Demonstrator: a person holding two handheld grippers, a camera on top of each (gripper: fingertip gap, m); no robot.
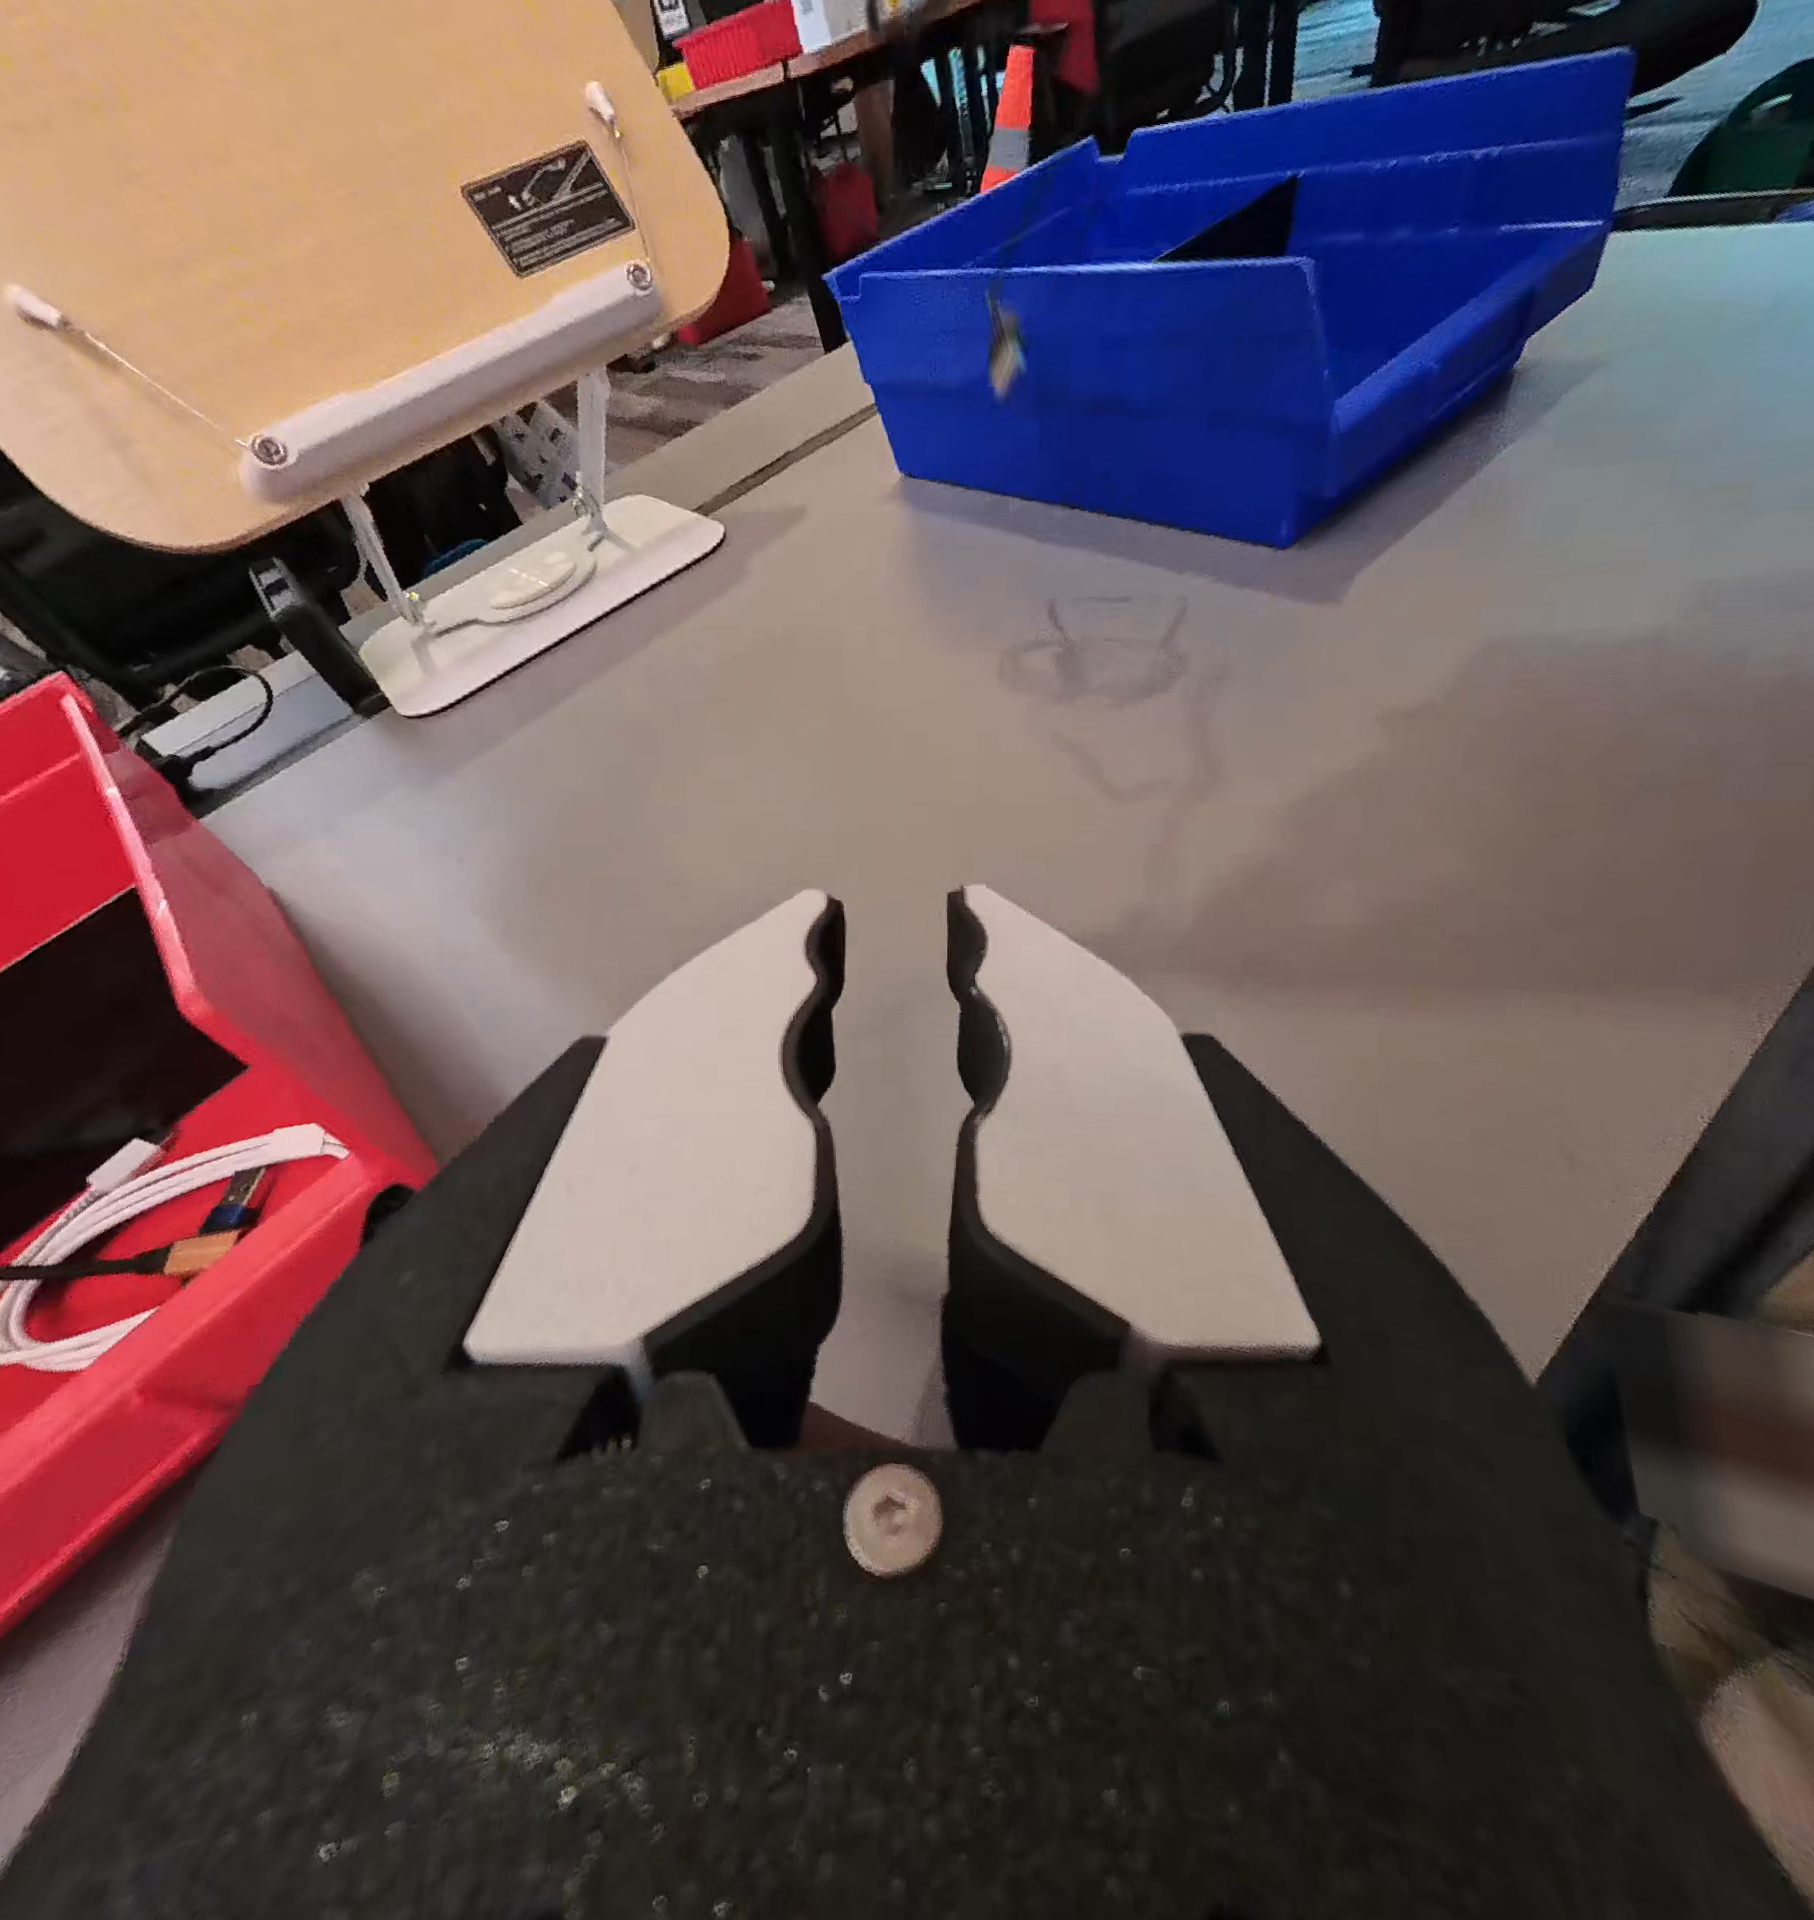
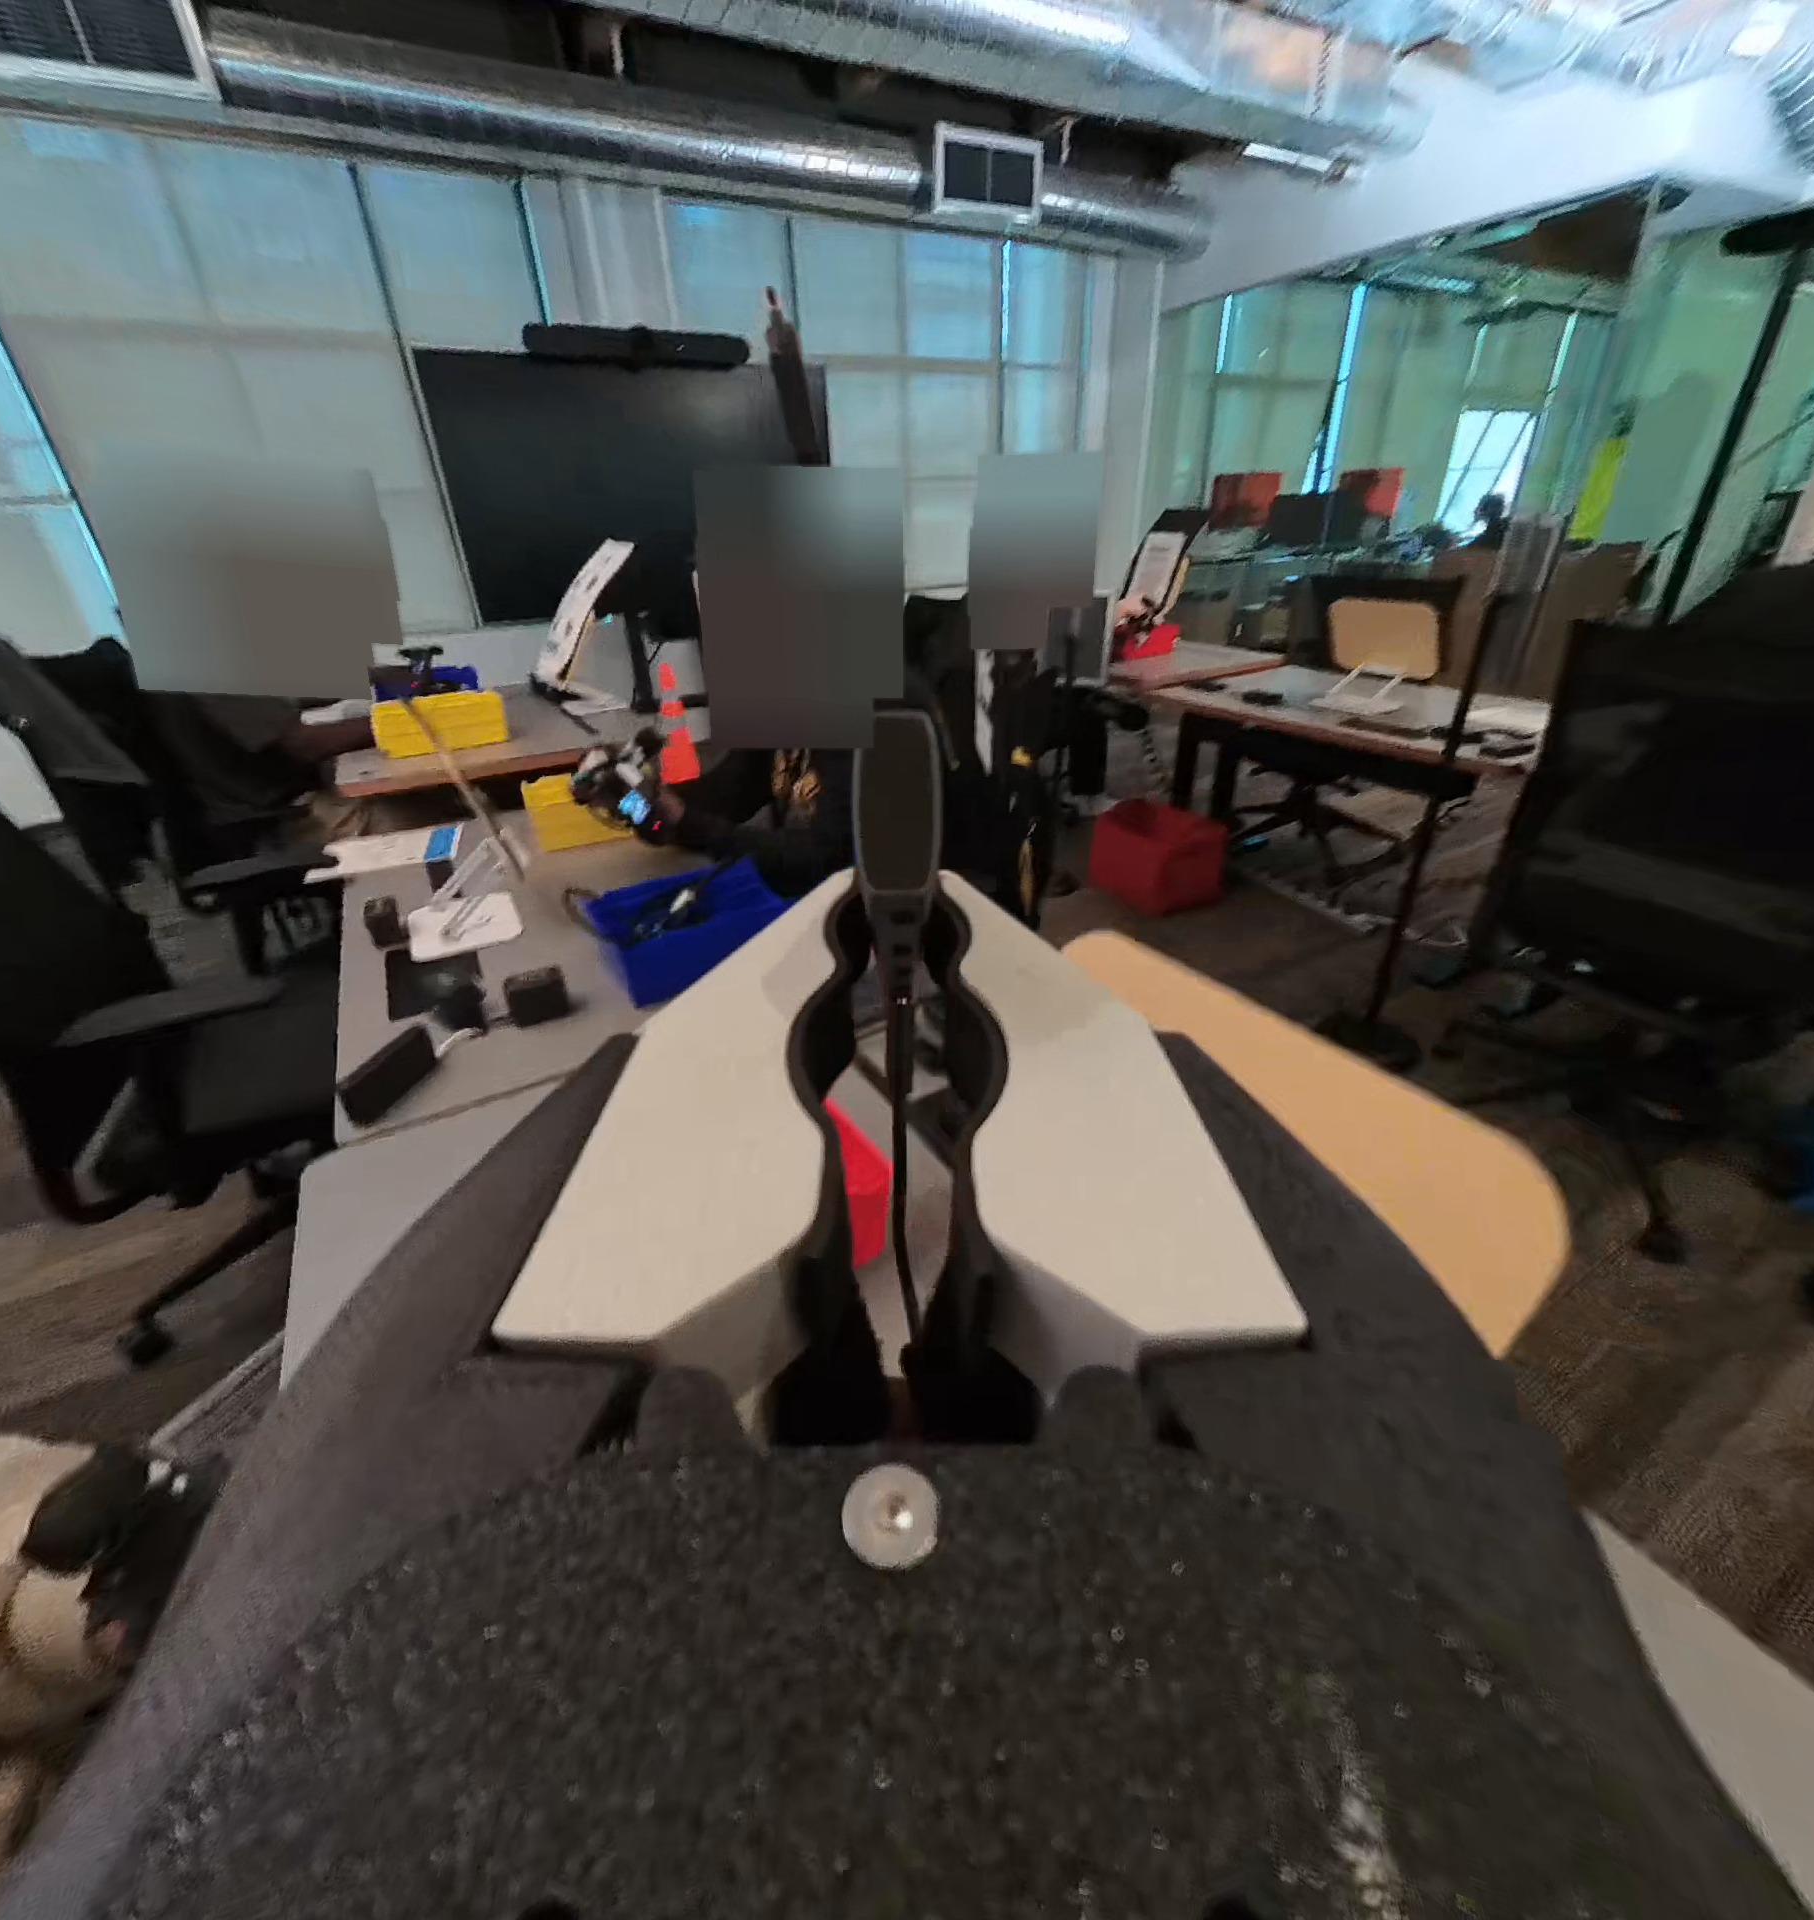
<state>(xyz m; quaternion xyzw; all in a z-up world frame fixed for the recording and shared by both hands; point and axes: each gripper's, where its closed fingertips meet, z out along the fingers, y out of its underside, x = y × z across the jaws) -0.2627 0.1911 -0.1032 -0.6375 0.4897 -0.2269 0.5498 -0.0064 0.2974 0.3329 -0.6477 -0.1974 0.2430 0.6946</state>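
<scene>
My left gripper (image 1: 895,904) is open and empty, low over the grey table (image 1: 1350,831). A red bin (image 1: 259,987) lies just to its left, holding a coiled white cable (image 1: 103,1247) and a black cable. A blue bin (image 1: 1090,416) stands farther ahead on the right. A thin cable with a small plug (image 1: 1005,353) hangs in the air in front of it. My right gripper (image 2: 895,894) is raised high and shut on a black cable plug (image 2: 898,810). The plug sticks out past the tips. Its thin black cord (image 2: 899,1143) hangs down between the fingers.
A tan board on a white stand (image 1: 311,208) stands at the table's back left and shows below my right gripper (image 2: 1350,1122). The table's right edge (image 1: 1713,1091) is close. Beyond are other desks, bins, an orange cone (image 2: 674,727) and black office chairs (image 2: 1661,831). One gripper's finger ends stand about 50 cm off the other's.
</scene>
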